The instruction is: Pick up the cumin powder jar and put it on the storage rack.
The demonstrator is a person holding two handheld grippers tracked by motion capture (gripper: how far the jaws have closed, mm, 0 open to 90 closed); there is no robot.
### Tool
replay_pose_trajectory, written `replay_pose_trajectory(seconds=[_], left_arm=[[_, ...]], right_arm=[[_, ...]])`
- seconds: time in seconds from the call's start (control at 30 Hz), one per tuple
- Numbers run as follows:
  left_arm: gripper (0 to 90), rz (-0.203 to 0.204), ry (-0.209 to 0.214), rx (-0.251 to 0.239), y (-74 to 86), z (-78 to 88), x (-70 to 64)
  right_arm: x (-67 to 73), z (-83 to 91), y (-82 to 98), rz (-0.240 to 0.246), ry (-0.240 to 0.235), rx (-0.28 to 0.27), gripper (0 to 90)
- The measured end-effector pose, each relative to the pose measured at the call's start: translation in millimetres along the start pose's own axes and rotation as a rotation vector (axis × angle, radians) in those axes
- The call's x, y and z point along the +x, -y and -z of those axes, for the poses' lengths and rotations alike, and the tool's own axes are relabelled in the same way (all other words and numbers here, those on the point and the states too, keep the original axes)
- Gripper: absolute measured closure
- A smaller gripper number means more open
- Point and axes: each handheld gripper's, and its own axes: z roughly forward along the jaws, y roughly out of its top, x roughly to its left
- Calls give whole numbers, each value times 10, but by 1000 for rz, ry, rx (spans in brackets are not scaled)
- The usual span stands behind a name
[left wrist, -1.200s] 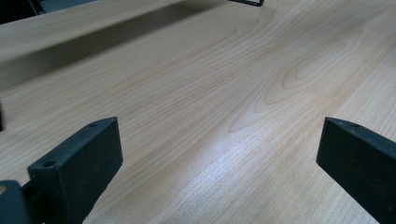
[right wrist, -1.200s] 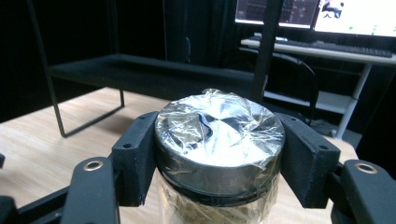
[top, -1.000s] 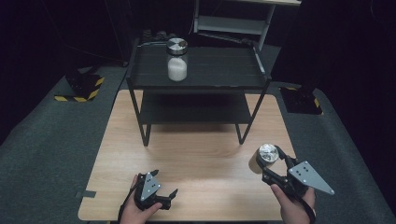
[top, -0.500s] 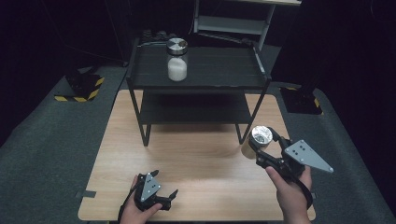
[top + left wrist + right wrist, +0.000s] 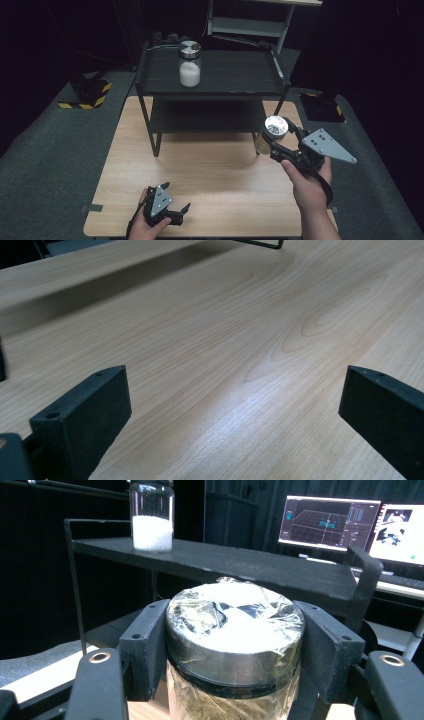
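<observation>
While the right gripper view reveals monitors (image 5: 330,522) behind the shelf (image 5: 225,562), the right gripper (image 5: 278,141) clasps a foil-capped jar (image 5: 235,645) between its jaws; left gripper (image 5: 175,212) jaws spread above the counter (image 5: 240,340).

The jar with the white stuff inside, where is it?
In the high view, the jar with white powder stands on the top shelf of the black rack, toward its left, far behind the right gripper holding the other jar.
</observation>
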Motion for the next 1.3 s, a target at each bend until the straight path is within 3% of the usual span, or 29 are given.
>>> replay_pose_trajectory(seconds=[0.37, 0.63, 1.3], left_arm=[[8, 22, 21, -3, 12, 13, 52], [8, 15, 30, 8, -8, 1, 64], [8, 8, 29, 6, -6, 2, 53]], right_arm=[[-16, -159, -155, 0, -11, -6, 348], [-67, -265, -311, -7, -9, -16, 349], [-122, -635, -738, 15, 33, -55, 349]])
